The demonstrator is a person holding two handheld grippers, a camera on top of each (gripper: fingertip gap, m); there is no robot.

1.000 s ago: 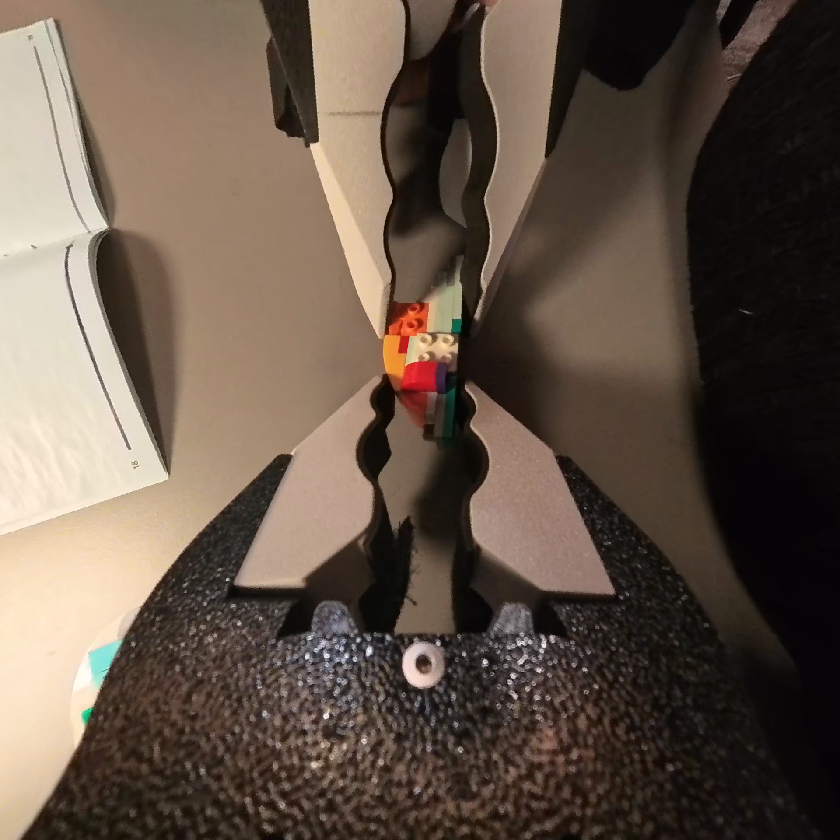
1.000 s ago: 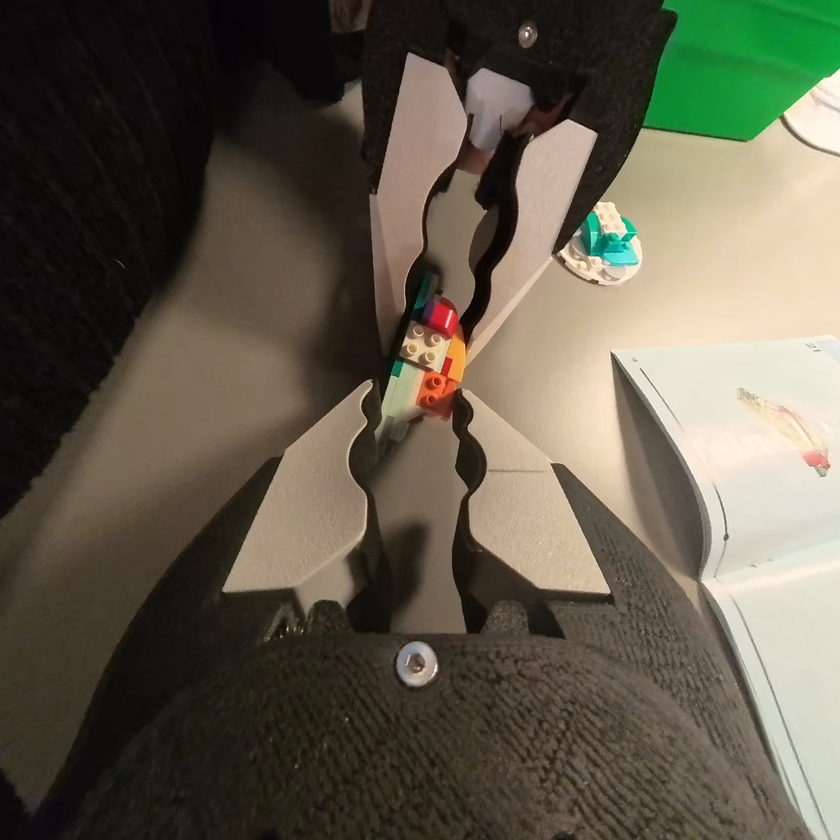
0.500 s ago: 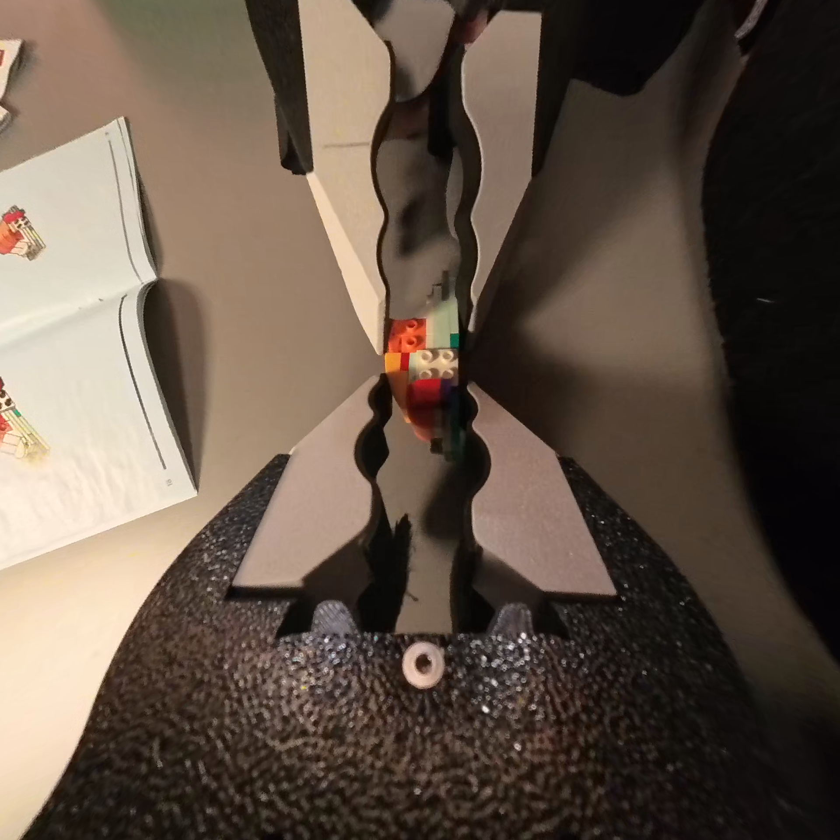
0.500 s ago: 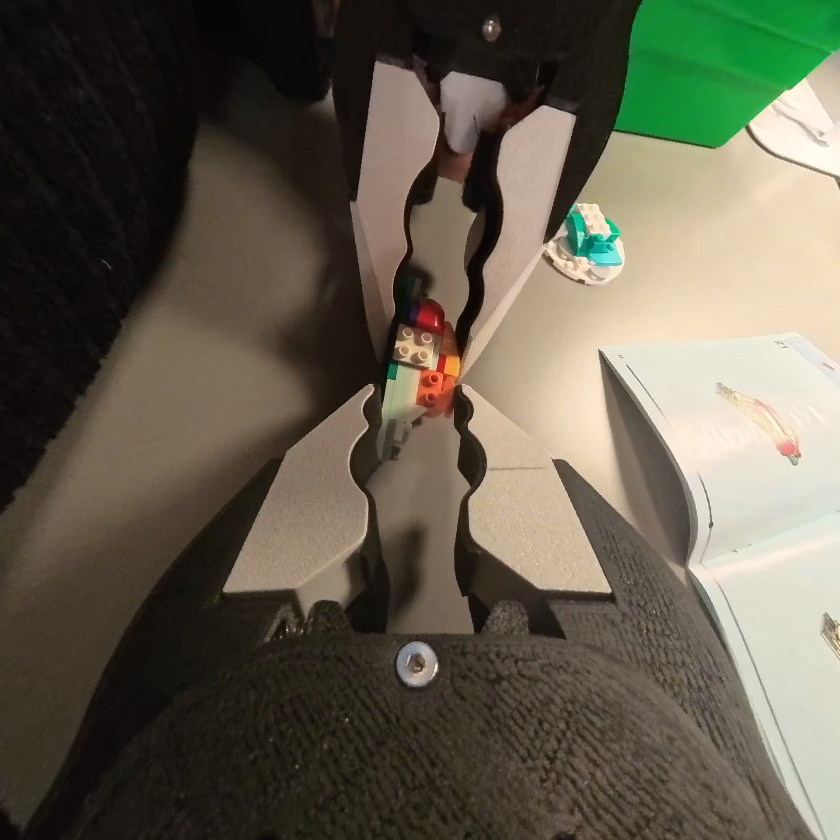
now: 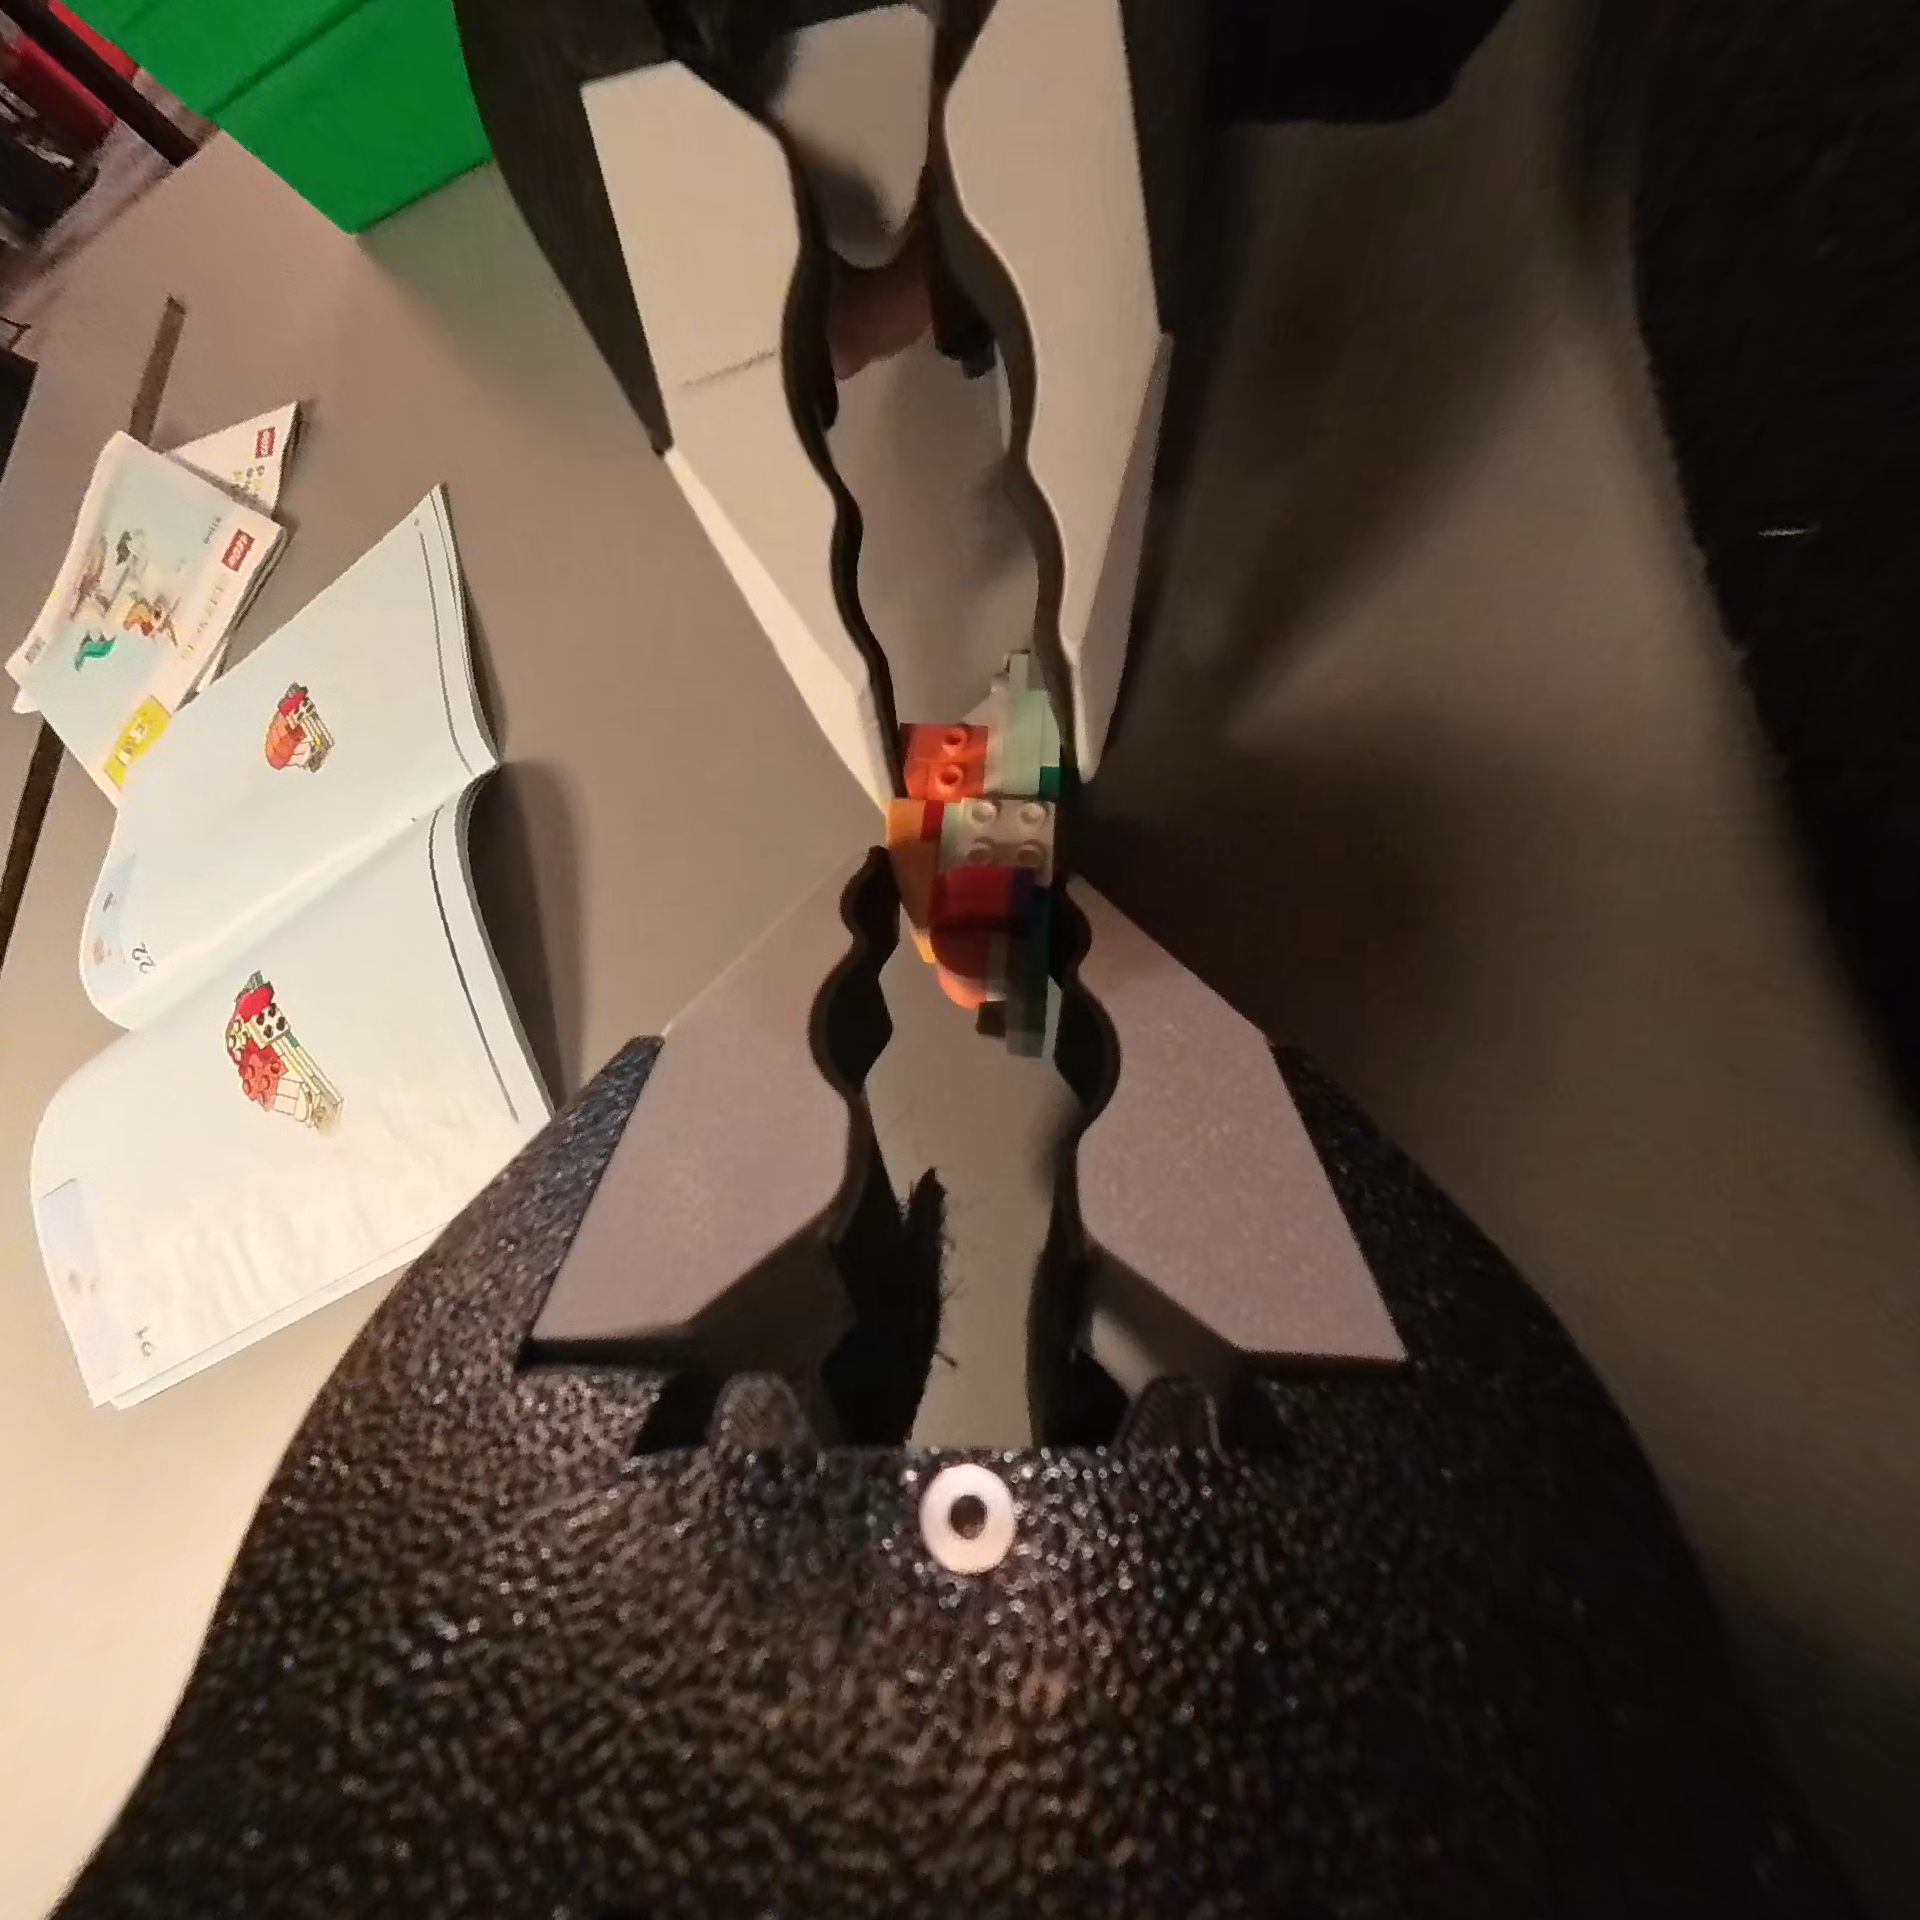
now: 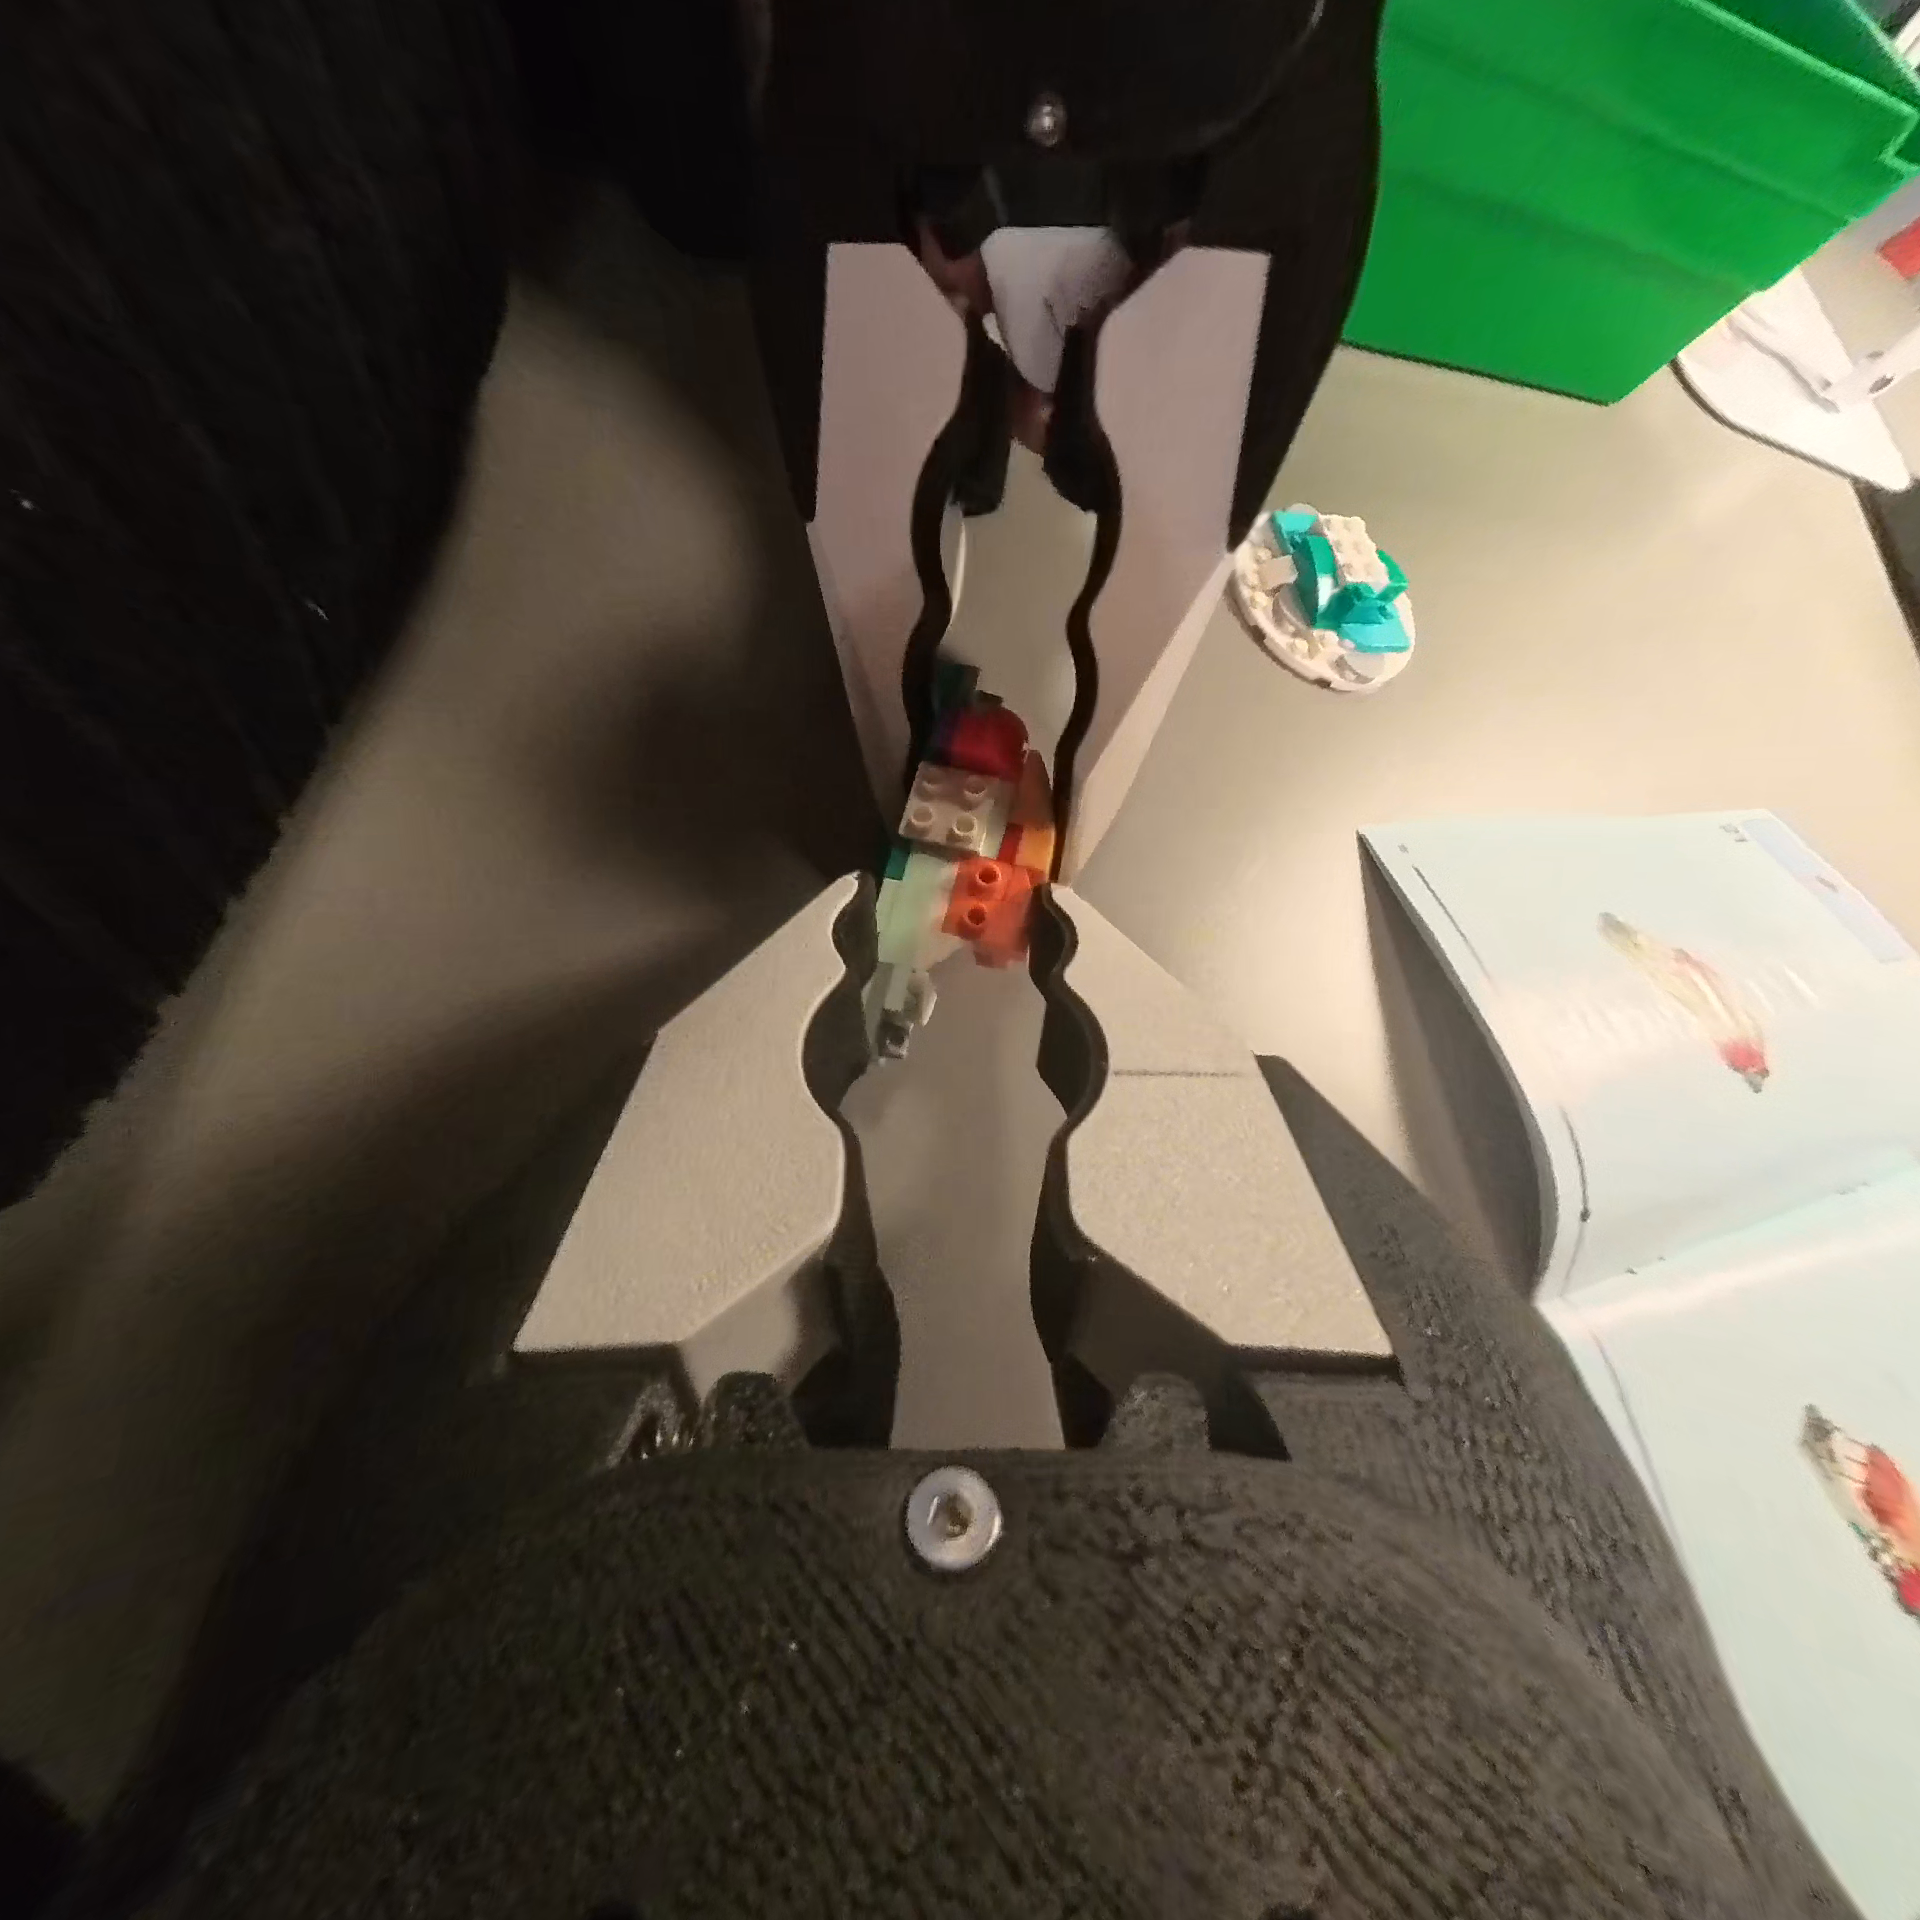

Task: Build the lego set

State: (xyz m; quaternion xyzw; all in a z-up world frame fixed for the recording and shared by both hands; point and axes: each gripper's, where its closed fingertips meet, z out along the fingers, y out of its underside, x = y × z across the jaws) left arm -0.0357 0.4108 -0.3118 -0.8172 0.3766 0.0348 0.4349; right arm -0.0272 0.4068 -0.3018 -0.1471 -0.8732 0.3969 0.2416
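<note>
Grippers meet tip to tip on one small lego build

Both grippers face each other at the centre of each frame, fingertips nearly touching, with a multicoloured lego model caught where they meet, held clear above the grey table. In the left wrist view, the left gripper rises from the bottom edge, its two fingers drawn close and pinching the red and dark end of the model. The right gripper comes down from the top of that frame, closed narrowly on the orange and pale mint end.

In the right wrist view the same arrangement is mirrored: the right gripper from below clamps the orange and mint part of the lego model, and the left gripper from above grips the red and beige part. A thin grey piece of the model hangs down between the right gripper's fingers.

An open instruction booklet lies at the left of the left wrist view, smaller leaflets beyond it, and a green bin in the upper left corner. In the right wrist view, a white round plate with teal bricks sits on the table at upper right.
</note>
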